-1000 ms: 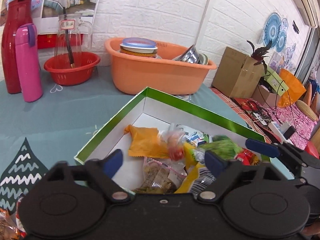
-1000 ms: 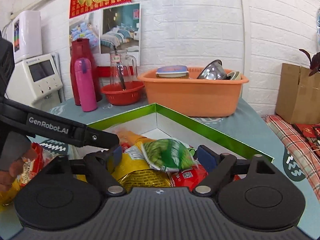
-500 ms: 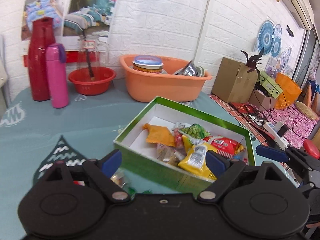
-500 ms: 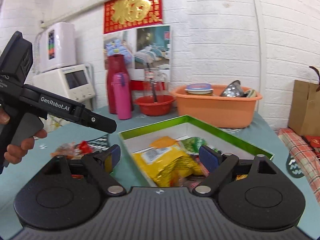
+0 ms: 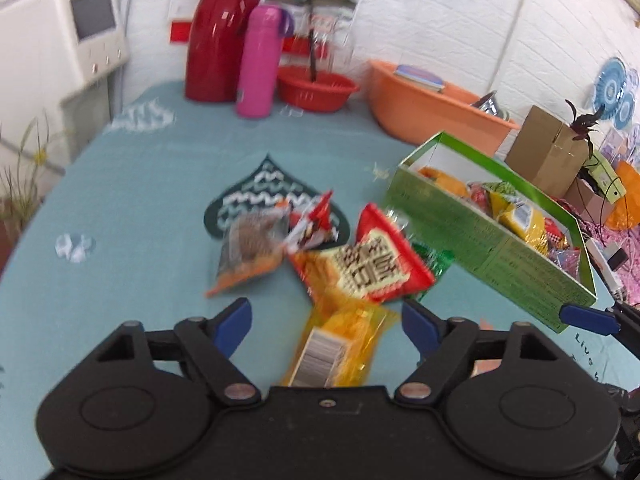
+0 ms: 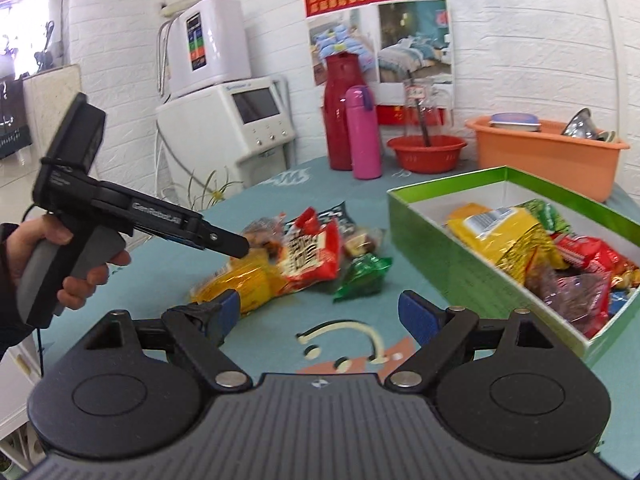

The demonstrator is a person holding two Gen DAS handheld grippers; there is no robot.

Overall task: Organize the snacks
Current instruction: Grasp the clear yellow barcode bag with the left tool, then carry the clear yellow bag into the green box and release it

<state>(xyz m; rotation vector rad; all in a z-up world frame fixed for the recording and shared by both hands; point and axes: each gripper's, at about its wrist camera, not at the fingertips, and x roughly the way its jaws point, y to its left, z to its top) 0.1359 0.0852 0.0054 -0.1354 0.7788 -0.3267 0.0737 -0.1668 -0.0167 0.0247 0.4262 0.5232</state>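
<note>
A green box (image 5: 488,236) (image 6: 472,256) holds several snack packets. A pile of loose snacks lies on the teal tablecloth left of it: a red-and-white packet (image 5: 376,264) (image 6: 312,256), a yellow packet (image 5: 340,344) (image 6: 244,284), a brown-and-orange packet (image 5: 248,252) and a small green packet (image 6: 364,272). My left gripper (image 5: 326,326) is open and empty, just above the yellow packet. My right gripper (image 6: 320,312) is open and empty over bare cloth, in front of the pile and left of the box.
At the back stand a red jug (image 5: 220,36), a pink bottle (image 5: 260,64), a red bowl (image 5: 316,88) and an orange basin (image 5: 432,108). A white appliance (image 6: 240,124) is at the left. A cardboard box (image 5: 548,148) lies beyond the table's right edge.
Both grippers have pulled back from the green box and swung left toward the loose snack pile. Both stay open and empty.
</note>
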